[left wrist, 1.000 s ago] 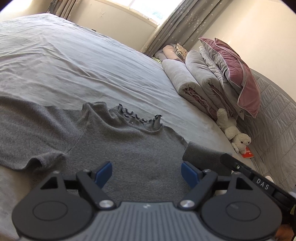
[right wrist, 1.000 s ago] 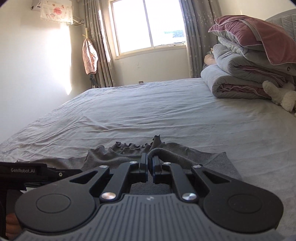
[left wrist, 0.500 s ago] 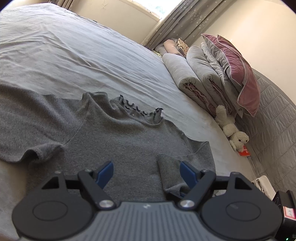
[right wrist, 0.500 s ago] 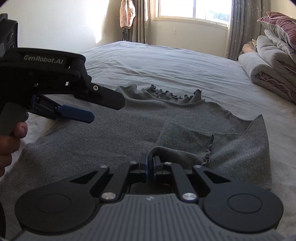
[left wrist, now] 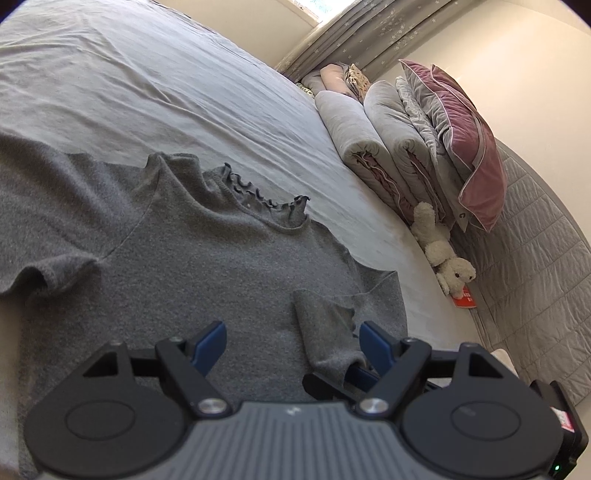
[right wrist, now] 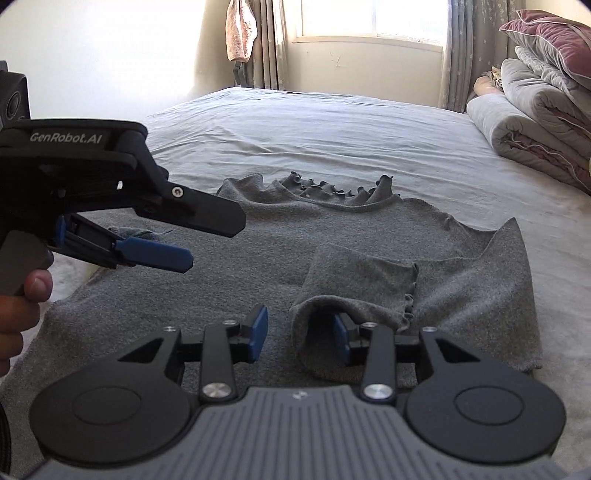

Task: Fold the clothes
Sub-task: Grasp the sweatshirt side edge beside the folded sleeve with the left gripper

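A grey knit sweater [left wrist: 207, 258] with a ruffled collar [left wrist: 266, 199] lies flat on the bed; it also shows in the right wrist view [right wrist: 332, 236]. Its right sleeve [right wrist: 362, 280] is folded over the body, and shows in the left wrist view [left wrist: 325, 332]. My right gripper [right wrist: 299, 332] is open, its right finger partly under the sleeve fold. My left gripper [left wrist: 291, 339] is open and empty, hovering above the sweater's body; it also shows from the side in the right wrist view [right wrist: 173, 236]. The left sleeve [left wrist: 44, 221] lies spread out.
The grey bedsheet [left wrist: 184, 92] spreads beyond the sweater. Rolled duvets [left wrist: 376, 140], a pink pillow [left wrist: 465, 136] and a white plush toy [left wrist: 443, 254] sit by the quilted headboard [left wrist: 535, 258]. A window [right wrist: 369, 18] and curtains stand at the far wall.
My right gripper carried the right sleeve over the sweater's body, then opened and let it go. My left gripper stayed open above the sweater.
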The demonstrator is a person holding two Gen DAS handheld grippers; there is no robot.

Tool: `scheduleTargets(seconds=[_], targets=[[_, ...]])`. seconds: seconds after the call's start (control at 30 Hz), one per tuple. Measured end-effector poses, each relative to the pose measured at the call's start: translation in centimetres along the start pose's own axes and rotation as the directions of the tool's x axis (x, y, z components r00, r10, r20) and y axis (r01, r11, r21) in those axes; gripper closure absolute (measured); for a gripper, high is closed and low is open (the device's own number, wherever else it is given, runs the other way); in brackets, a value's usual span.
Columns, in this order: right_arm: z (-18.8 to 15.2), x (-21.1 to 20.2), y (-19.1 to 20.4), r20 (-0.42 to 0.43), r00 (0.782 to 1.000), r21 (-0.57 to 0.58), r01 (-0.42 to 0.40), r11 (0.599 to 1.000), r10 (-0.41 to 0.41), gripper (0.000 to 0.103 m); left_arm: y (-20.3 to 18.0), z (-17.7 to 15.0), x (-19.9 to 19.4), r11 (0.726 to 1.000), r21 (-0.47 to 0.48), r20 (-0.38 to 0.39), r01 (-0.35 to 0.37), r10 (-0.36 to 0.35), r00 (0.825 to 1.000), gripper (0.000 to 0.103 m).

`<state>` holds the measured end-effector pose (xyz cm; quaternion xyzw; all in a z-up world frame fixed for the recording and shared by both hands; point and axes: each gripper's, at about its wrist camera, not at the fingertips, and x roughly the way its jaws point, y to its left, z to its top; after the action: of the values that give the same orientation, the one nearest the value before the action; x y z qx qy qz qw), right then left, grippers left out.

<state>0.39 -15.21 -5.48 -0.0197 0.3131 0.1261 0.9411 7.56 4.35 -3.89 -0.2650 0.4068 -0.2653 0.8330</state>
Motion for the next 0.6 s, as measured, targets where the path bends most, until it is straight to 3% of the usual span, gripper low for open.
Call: scheduleTargets(seconds=[0.13,0.27,0.47,0.6], targets=[[0.2,0.4,0.2,0.021,0.999,-0.006,0.026,1.000,-0.026,0.061,0.4,0.0,0.1,1.000,-0.021,-0.017,0.014,-0.014,1.000,0.023],[-0.3,0.1,1.8,0.032,0.999,-0.136,-0.018,0.991,0.022,0.061,0.9,0.3,0.1,0.999,-0.048,-0.019,0.025,-0.026,0.999,0.022],[-1.0,-0.3,4.3,0.032,0.994,-0.333,-0.088,0.939,0.105,0.061,2.3,0.6,0.2,0.988,-0.138,-0.007,0.075,-0.076,0.997,0.022],[-1.7,-0.4,5.2,0.015,0.993,-0.390,-0.104,0.915,0.120,0.061,2.9,0.6,0.2,0.978,-0.182,0.000,0.104,-0.105,0.994,0.022]])
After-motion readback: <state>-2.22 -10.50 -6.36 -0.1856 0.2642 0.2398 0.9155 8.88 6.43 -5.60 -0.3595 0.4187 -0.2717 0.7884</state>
